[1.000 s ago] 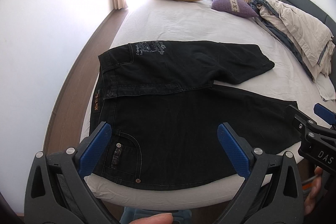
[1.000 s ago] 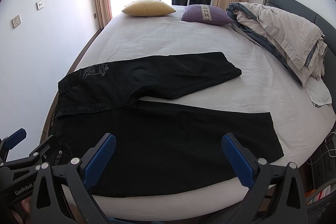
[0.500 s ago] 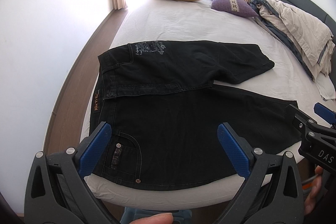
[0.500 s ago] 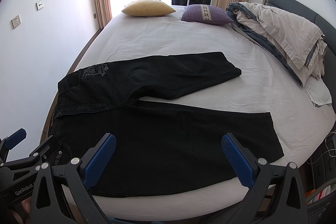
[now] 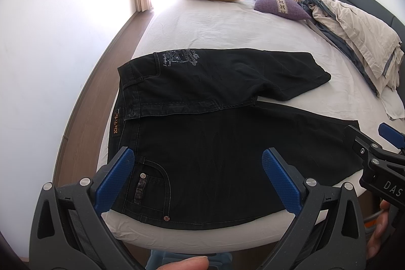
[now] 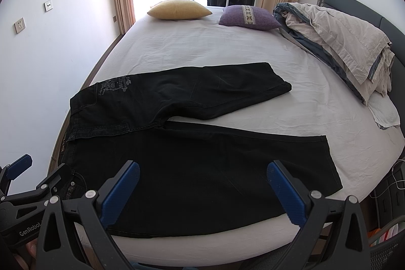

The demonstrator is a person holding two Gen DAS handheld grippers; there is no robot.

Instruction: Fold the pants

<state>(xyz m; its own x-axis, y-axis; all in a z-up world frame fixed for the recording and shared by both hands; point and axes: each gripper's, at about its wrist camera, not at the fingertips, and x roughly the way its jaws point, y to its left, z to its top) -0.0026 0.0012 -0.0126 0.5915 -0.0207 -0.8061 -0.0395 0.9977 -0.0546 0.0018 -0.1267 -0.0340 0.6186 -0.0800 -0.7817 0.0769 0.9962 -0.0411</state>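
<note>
Black pants [image 5: 215,143] lie flat on the white bed [image 5: 215,27], waistband at the left, legs spread apart to the right. They also show in the right wrist view [image 6: 189,156]. My left gripper [image 5: 197,179] is open and empty, held above the near edge over the waist and front pocket. My right gripper [image 6: 202,189] is open and empty above the near leg, a little left of its hem. Each gripper shows at the edge of the other's view.
A yellow pillow [image 6: 179,9] and a purple pillow [image 6: 249,17] lie at the far end of the bed. A crumpled duvet [image 6: 339,42] is heaped along the right side. A wall and wooden floor [image 5: 101,67] run along the left.
</note>
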